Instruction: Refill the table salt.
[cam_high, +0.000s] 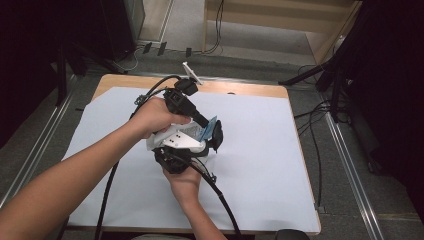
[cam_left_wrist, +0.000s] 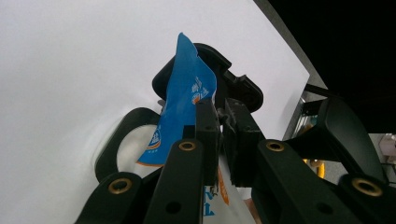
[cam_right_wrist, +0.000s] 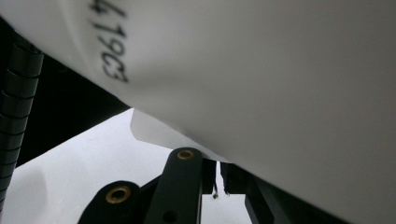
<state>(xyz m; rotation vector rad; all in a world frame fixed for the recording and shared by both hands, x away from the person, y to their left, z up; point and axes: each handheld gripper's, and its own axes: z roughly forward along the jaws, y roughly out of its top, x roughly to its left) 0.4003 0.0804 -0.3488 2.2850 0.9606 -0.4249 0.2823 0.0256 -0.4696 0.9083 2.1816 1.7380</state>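
Both hands meet over mid worktop (cam_high: 260, 165), which is covered w/ a white sheet. Work in hand looks like tearing open a small blue-and-white packet (cam_high: 204, 131).

L gripper (cam_high: 212, 131): comes in from upper left, fingers together and clamped on the packet's blue end. In the left gripper view the blue corner (cam_left_wrist: 189, 100) stands up just past the closed fingers (cam_left_wrist: 208, 135), apart from the sheet.

R gripper (cam_high: 197, 150): comes up from below, touching/crossing the L one. Right gripper view shows its fingers (cam_right_wrist: 205, 175) pinched on a thin white edge (cam_right_wrist: 154, 133) of the packet; white body of the packet w/ printed code looms close above.

Packet is held off the worktop, between the two grippers.

Progress (est.): pick-up done, two-point grip set, both ends secured. Can't tell if a tear has started; no split visible along the blue edge. Left: pull apart or twist to open. Contents not seen.
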